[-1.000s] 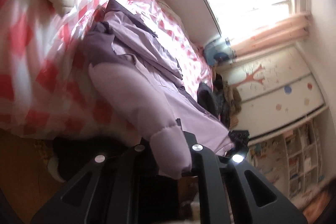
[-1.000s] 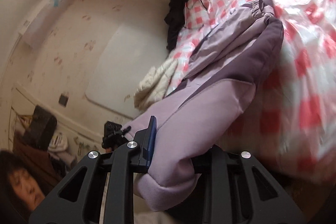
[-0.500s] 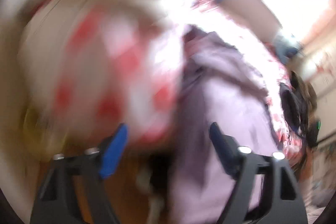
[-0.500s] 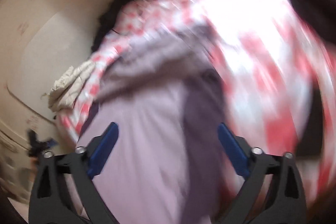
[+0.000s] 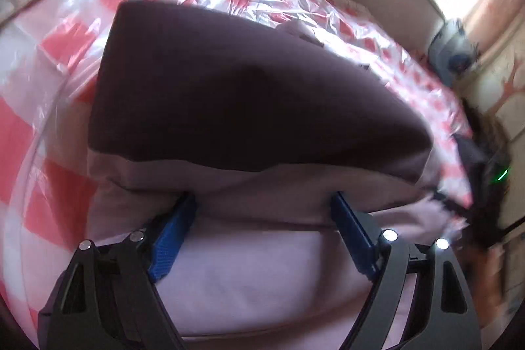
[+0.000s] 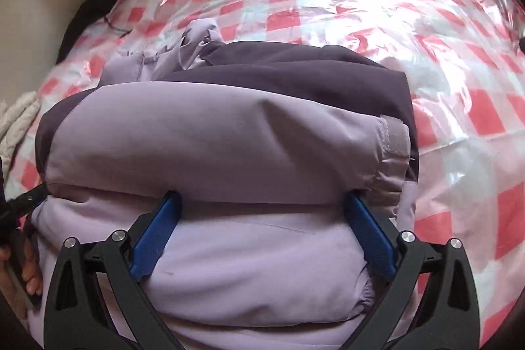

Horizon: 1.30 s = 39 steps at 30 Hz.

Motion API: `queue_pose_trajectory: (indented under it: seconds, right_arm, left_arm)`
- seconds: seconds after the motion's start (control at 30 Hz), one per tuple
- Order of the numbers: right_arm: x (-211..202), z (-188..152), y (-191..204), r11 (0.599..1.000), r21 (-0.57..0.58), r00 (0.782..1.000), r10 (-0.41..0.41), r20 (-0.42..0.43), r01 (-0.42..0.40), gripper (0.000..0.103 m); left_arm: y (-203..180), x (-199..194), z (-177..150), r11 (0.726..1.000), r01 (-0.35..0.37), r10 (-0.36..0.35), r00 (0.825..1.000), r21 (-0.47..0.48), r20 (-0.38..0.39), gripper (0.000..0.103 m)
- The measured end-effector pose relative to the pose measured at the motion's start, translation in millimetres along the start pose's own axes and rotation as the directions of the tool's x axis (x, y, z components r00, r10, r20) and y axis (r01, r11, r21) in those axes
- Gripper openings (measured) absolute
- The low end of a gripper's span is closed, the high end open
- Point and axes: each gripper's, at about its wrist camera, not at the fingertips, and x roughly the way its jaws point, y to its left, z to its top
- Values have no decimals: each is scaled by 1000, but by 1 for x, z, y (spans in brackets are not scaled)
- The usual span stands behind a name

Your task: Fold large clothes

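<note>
Currently my left tongs [image 5: 262,232] and right tongs [image 6: 262,228] stand wide apart, gripping nothing. Jacket [image 6: 229,136] lies on the checked bed [image 6: 459,120], sleeve [image 6: 213,146] folded across; further folds likely remain.

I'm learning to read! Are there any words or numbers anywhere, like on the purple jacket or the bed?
No words or numbers can be read.
Jacket: none; its cuff tab is blank.
Checked cover: a pattern only.
Green light beside the bed: a glow, no letters.
</note>
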Motion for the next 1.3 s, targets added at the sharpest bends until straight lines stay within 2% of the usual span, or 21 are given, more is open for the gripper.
queue_pose_trajectory:
  seconds: [0.07, 0.13, 0.17, 0.2, 0.27, 0.33, 0.43, 0.5, 0.57, 0.7, 0.77, 0.83, 0.87, 0.9, 0.93, 0.97, 1.07, 1.13, 1.2, 1.27, 1.3]
  right_arm:
    - [-21, 5, 2, 1000, 5, 999, 19, 30, -19, 96]
    - [-70, -9, 7, 995, -27, 979, 95, 183, -91, 96]
    - [-80, -19, 10, 997, -44, 976, 72, 203, -64, 96]
    - [-75, -26, 11, 998, -62, 986, 35, 166, -25, 96]
    - [-25, -42, 6, 993, -120, 996, -20, -84, 10, 96]
    - [-31, -48, 1, 993, -116, 995, 8, -102, -20, 96]
    - [-91, -61, -20, 961, 3, 957, 277, -83, -277, 96]
    - [-129, -91, -37, 952, 2, 948, 307, -86, -308, 96]
    - [-154, -129, -61, 939, 31, 931, 343, -124, -342, 96]
    - [-187, -230, -126, 856, 267, 846, 498, -189, -443, 96]
    - [-191, -278, -148, 770, 387, 774, 604, -189, -506, 96]
    - [-198, -310, -154, 720, 431, 730, 659, -181, -544, 96]
    - [-196, -322, -155, 673, 454, 688, 707, -164, -584, 96]
    - [-197, -328, -154, 631, 469, 650, 745, -147, -618, 96]
    - [-193, -331, -153, 597, 478, 621, 773, -130, -644, 96]
    - [-189, -332, -151, 571, 485, 598, 793, -118, -662, 96]
    - [-172, -334, -141, 475, 513, 504, 859, -92, -715, 96]
    - [-164, -337, -134, 460, 508, 483, 870, -95, -728, 96]
    - [-156, -339, -128, 463, 508, 480, 871, -108, -727, 95]
    - [-150, -339, -122, 467, 491, 483, 869, -104, -735, 74]
    - [-148, -339, -118, 457, 488, 477, 874, -91, -744, 51]
  left_arm:
    - [-4, -16, -1, 1000, 6, -6, 1000, -1, -5, 81]
    - [2, -52, -8, 997, 69, -67, 997, -36, 44, 83]
    - [7, -58, -11, 998, 57, -55, 997, -38, 59, 89]
    - [14, -64, -19, 999, 12, -11, 999, -35, 47, 90]
    - [35, -74, -37, 997, 31, -33, 999, -72, -18, 90]
    - [53, -103, -53, 980, 92, -99, 995, -175, -33, 90]
    - [78, -166, -89, 972, 149, -160, 986, -184, -46, 91]
    - [95, -199, -121, 981, 132, -145, 986, -145, -84, 96]
    - [118, -212, -154, 972, 157, -184, 972, -173, -147, 96]
    - [147, -206, -229, 887, 314, -415, 865, -339, -283, 96]
    - [143, -198, -260, 797, 455, -578, 765, -397, -285, 96]
    - [138, -194, -278, 732, 534, -663, 701, -424, -263, 96]
    - [133, -190, -285, 705, 561, -694, 673, -434, -255, 96]
    - [131, -190, -288, 693, 572, -706, 662, -438, -253, 96]
    - [128, -189, -292, 691, 574, -708, 661, -439, -251, 96]
    - [125, -189, -294, 704, 560, -693, 676, -438, -250, 96]
    - [125, -197, -295, 705, 554, -685, 695, -442, -221, 96]
    - [125, -208, -297, 724, 540, -661, 722, -429, -206, 96]
    - [125, -215, -302, 754, 508, -624, 752, -417, -211, 91]
    - [122, -210, -302, 788, 461, -577, 785, -408, -227, 66]
    - [121, -210, -303, 799, 444, -558, 799, -405, -224, 59]
